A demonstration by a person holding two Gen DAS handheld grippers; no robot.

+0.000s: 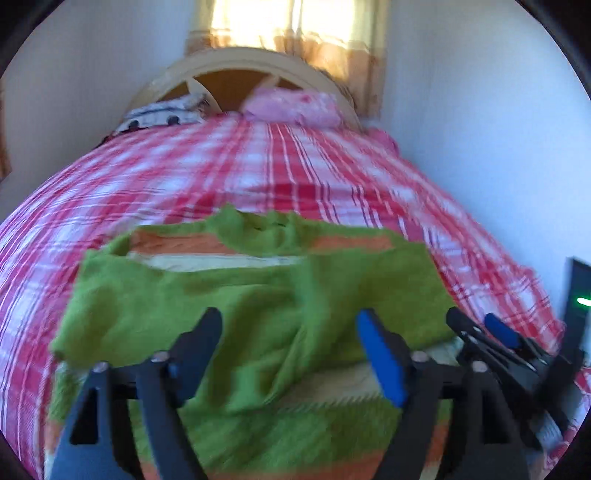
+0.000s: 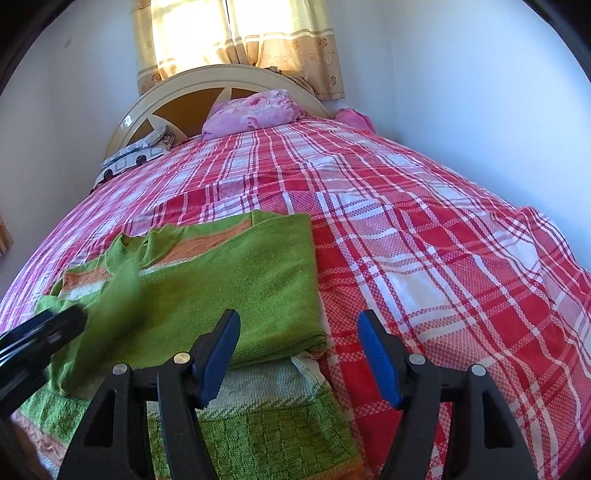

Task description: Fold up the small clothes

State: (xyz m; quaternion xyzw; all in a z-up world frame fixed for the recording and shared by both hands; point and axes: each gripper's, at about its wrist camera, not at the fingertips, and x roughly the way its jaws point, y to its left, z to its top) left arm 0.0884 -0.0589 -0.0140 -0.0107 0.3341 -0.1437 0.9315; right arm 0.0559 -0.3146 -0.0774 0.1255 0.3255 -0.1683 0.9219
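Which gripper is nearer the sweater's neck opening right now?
Left. The left gripper hangs open over the green sweater's middle, below the neck opening. The right gripper is open at the sweater's right edge, farther off.

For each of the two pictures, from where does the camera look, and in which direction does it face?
Left wrist view: sits on the left gripper, above the green knitted sweater with orange and white stripes, facing the cream headboard; its open fingers show, with the right gripper at the right edge.
Right wrist view: sits on the right gripper, over the sweater's right edge, facing the same way; its open fingers show.
Shared: sweater, red and white checked bedcover, pink pillow, yellow curtain.
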